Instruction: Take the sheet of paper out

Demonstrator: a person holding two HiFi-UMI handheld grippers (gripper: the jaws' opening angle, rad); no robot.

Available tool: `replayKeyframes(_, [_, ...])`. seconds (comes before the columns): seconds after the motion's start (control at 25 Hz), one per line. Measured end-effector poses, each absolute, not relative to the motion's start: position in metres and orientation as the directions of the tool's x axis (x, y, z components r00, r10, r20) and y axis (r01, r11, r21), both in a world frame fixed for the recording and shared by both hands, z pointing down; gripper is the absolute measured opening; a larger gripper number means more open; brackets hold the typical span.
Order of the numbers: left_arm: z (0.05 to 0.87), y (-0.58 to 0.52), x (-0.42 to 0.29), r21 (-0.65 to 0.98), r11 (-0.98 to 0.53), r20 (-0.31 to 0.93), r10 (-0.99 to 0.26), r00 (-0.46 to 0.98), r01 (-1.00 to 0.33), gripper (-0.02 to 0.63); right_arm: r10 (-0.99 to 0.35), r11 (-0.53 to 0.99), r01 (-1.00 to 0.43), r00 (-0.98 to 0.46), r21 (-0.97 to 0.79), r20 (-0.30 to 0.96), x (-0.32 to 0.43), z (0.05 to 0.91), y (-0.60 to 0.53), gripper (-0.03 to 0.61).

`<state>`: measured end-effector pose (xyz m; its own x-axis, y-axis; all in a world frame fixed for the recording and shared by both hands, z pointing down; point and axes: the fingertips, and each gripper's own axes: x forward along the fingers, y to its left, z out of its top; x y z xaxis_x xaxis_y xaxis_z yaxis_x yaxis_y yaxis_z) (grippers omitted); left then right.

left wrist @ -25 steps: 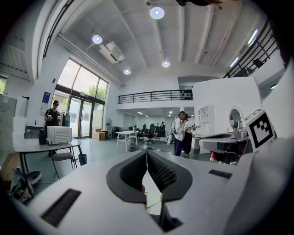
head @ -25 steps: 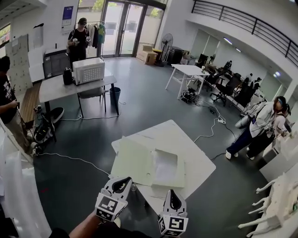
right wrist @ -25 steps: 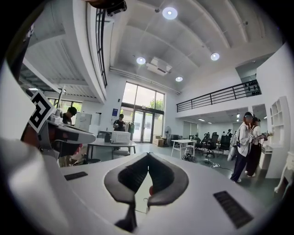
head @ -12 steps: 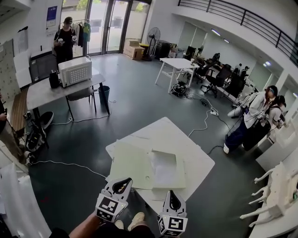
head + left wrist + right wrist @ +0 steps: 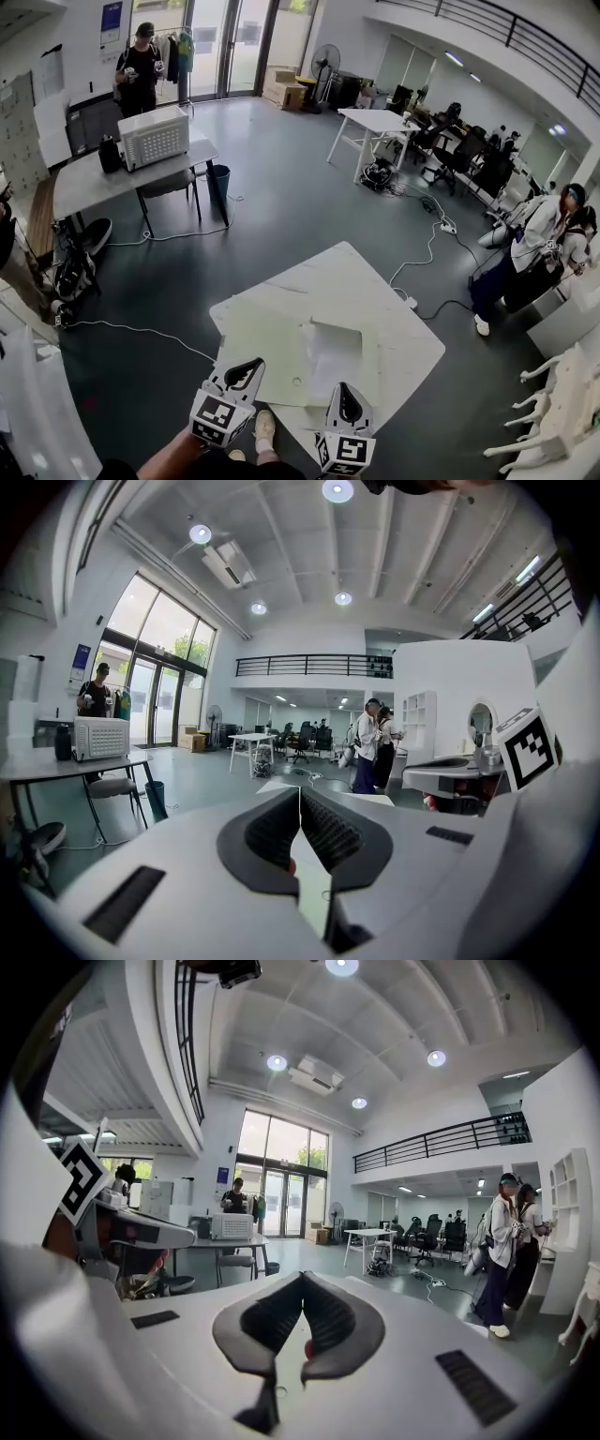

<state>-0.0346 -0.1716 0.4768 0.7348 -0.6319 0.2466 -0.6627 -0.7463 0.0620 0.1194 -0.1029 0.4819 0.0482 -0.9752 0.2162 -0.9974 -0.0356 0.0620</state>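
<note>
A pale green folder (image 5: pixel 267 349) lies open on the white table (image 5: pixel 375 291). A white sheet of paper (image 5: pixel 333 354) rests on the folder's right half, one corner curled up. Both grippers hover at the table's near edge, short of the folder. My left gripper (image 5: pixel 247 367) is shut and holds nothing. My right gripper (image 5: pixel 343 389) is also shut and holds nothing. The left gripper view shows that gripper's fingertips (image 5: pixel 299 794) touching, with the table's far end just past them. The right gripper's fingertips (image 5: pixel 302 1280) meet the same way in the right gripper view.
A grey table (image 5: pixel 94 183) with a white microwave (image 5: pixel 153 137) stands at the back left, a bin (image 5: pixel 219 178) beside it. A person (image 5: pixel 141 66) stands by the doors; two people (image 5: pixel 548 248) stand at the right. Cables cross the floor. White chairs (image 5: pixel 562 412) are at the lower right.
The table, folder and sheet have slid a little lower and nearer in the head view as I step up to them. A foot now shows below the grippers. Both grippers stay shut.
</note>
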Motion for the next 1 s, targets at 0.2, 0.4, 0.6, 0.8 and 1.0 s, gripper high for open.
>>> replayKeyframes(0.2, [0.506,-0.225,-0.016,0.090,-0.715,0.287,-0.648,0.706,-0.693,0.025,-0.963,0.004,-1.000,0.001,0.017,0.269,0.140,0.513,-0.165,0.017])
replayKeyframes(0.4, [0.538,-0.273,0.001,0.116,-0.690,0.339,-0.649,0.681,-0.715,0.025,-0.940,0.037,-0.999,-0.036,-0.004,0.338,0.158,0.551,-0.218,0.015])
replayKeyframes(0.6, [0.573,-0.311,0.019,0.134,-0.681,0.393,-0.630,0.670,-0.720,0.025,-0.915,0.062,-0.998,-0.054,0.007,0.399,0.178,0.593,-0.261,0.017])
replayKeyframes(0.8, [0.606,-0.339,0.036,0.150,-0.677,0.442,-0.606,0.661,-0.720,0.025,-0.843,0.095,-0.995,-0.088,-0.014,0.531,0.190,0.645,-0.291,0.017])
replayKeyframes(1.0, [0.636,-0.357,0.042,0.168,-0.663,0.476,-0.593,0.649,-0.729,0.025,-0.779,0.098,-0.995,-0.099,-0.035,0.619,0.193,0.694,-0.305,0.018])
